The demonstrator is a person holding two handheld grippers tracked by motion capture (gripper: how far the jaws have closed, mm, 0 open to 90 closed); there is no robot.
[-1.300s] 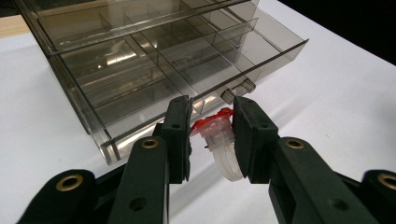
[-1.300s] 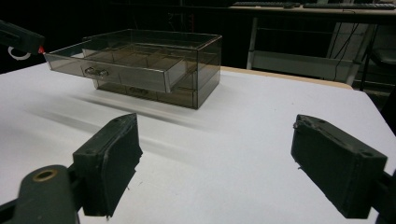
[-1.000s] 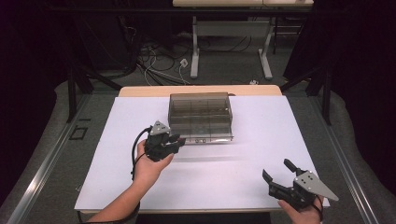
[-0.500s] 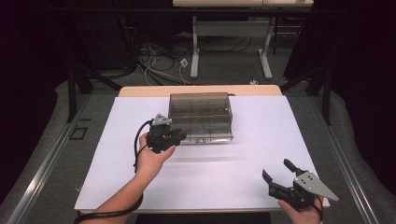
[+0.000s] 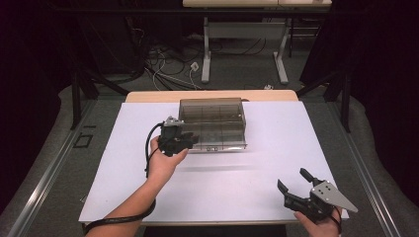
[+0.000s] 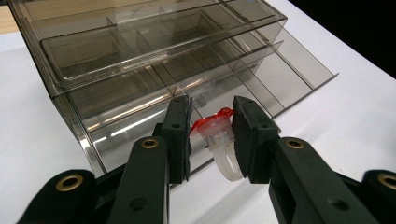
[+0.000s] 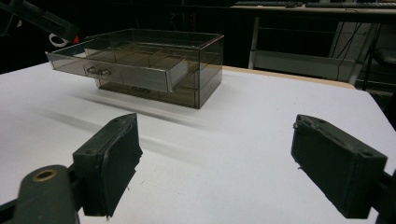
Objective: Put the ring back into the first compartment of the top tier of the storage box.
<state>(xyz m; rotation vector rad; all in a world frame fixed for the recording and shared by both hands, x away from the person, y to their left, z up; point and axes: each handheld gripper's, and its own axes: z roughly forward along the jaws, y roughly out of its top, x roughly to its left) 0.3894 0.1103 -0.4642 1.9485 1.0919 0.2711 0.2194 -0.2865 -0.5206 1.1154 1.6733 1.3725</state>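
Observation:
A smoky clear drawer box (image 5: 211, 112) stands at the back middle of the white table, with its upper drawer (image 5: 220, 138) pulled out toward me. My left gripper (image 5: 189, 141) hovers at the drawer's left front corner. In the left gripper view it (image 6: 211, 106) is shut on a small plastic ring (image 6: 218, 133) with a red top and a clear band, right in front of the box (image 6: 140, 51). My right gripper (image 5: 291, 177) rests near the front right edge, open with nothing between its jaws (image 7: 215, 154). The right gripper view has the box (image 7: 187, 60) and its open drawer (image 7: 123, 70) farther off.
A white sheet (image 5: 237, 182) covers the table, with a wooden edge (image 5: 148, 96) showing behind the box. A black cable (image 5: 147, 158) trails from the left gripper along the forearm. Table legs and cables on the floor lie beyond the table.
The left hand has carried the ring forward and slightly right, closer to the open drawer's left corner. The right gripper has stayed where it was.

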